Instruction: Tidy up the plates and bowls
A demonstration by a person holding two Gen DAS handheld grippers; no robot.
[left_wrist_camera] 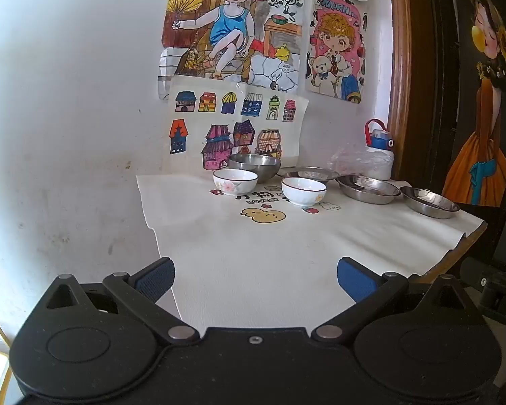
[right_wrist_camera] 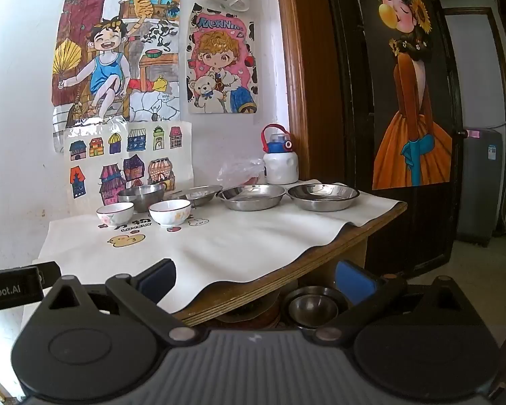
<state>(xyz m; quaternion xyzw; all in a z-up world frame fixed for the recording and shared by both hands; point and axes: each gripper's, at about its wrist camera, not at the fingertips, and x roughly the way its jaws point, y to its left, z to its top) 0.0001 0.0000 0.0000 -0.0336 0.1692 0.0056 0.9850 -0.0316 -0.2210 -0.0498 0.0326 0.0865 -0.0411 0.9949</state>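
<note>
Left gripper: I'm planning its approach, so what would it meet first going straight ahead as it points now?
Likely the nearer white bowl; the left gripper is open, with only bare table mat before it. Depth is uncertain.

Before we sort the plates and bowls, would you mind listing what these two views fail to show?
- Plastic bag contents: both views, crinkled film hides them.
- Rearmost steel plate: left view, partly behind the white bowl.
- Bowls under the table: right view, cut off by the right tool.
</note>
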